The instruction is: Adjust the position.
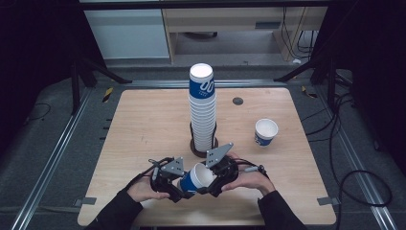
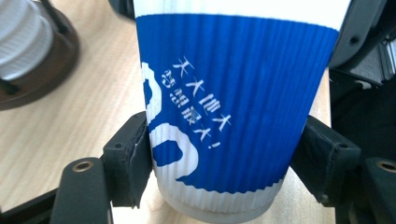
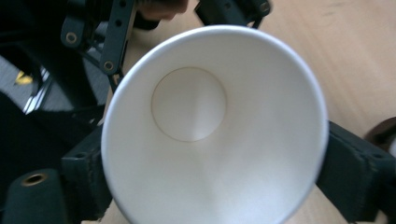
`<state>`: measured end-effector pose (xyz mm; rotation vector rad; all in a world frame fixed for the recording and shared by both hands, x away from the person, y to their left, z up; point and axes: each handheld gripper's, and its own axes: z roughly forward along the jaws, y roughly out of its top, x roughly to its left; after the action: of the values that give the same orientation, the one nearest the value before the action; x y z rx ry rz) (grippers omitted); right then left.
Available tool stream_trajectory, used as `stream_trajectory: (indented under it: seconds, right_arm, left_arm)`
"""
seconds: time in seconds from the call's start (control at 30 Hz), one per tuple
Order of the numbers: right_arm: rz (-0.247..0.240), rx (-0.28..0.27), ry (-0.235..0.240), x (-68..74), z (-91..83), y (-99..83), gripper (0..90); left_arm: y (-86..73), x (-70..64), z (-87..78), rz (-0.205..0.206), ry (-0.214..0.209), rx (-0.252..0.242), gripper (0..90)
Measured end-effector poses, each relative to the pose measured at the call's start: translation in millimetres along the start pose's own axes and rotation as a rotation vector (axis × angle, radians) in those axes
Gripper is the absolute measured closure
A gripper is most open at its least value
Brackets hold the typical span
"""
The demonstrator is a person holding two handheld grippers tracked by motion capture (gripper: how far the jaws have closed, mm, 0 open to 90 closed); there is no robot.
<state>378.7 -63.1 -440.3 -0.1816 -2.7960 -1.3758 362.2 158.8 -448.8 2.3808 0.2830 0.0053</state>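
Observation:
A blue and white ribbed paper cup [image 1: 196, 178] is held tilted above the table's front edge, its mouth facing up and right. My left gripper [image 1: 183, 189] is shut on its lower part; in the left gripper view both jaws press the sides of the cup [image 2: 233, 102] near its base. My right gripper [image 1: 211, 181] is shut on the rim end; the right gripper view looks straight into the white inside of the cup [image 3: 210, 140], a jaw on each side. A hand holds each gripper.
A tall stack of matching cups [image 1: 202, 110] stands in a dark round holder [image 1: 195, 149] at the table's middle, just behind the grippers. One lone cup [image 1: 265, 132] stands upright at the right. A small dark disc [image 1: 238, 101] lies on the wooden table [image 1: 143, 124].

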Motion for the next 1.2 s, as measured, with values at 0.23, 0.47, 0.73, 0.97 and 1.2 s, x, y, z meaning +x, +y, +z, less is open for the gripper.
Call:
stream_trajectory:
  seconds: [0.23,0.47,0.73,0.97,1.2]
  right_arm:
    - [0.081,-0.166,-0.066,-10.0,-24.6,1.3,7.5]
    - [0.151,-0.283,-0.118,-17.9,-37.7,-2.0,8.4]
    - [0.173,-0.313,-0.07,-16.7,-28.9,-0.7,8.4]
    - [0.186,-0.341,-0.021,-14.8,-22.9,2.2,9.0]
    - [0.185,-0.35,0.006,-12.4,-16.0,5.6,10.8]
  left_arm:
    - [-6.8,11.7,-18.7,-0.076,0.035,-0.124,27.1]
    - [-8.5,14.5,-31.5,-0.121,0.077,-0.262,27.1]
    - [-4.1,9.1,-28.1,-0.116,0.083,-0.311,27.1]
    - [0.9,3.9,-23.0,-0.107,0.089,-0.312,27.2]
    - [4.8,-0.1,-18.4,-0.098,0.086,-0.311,27.2]
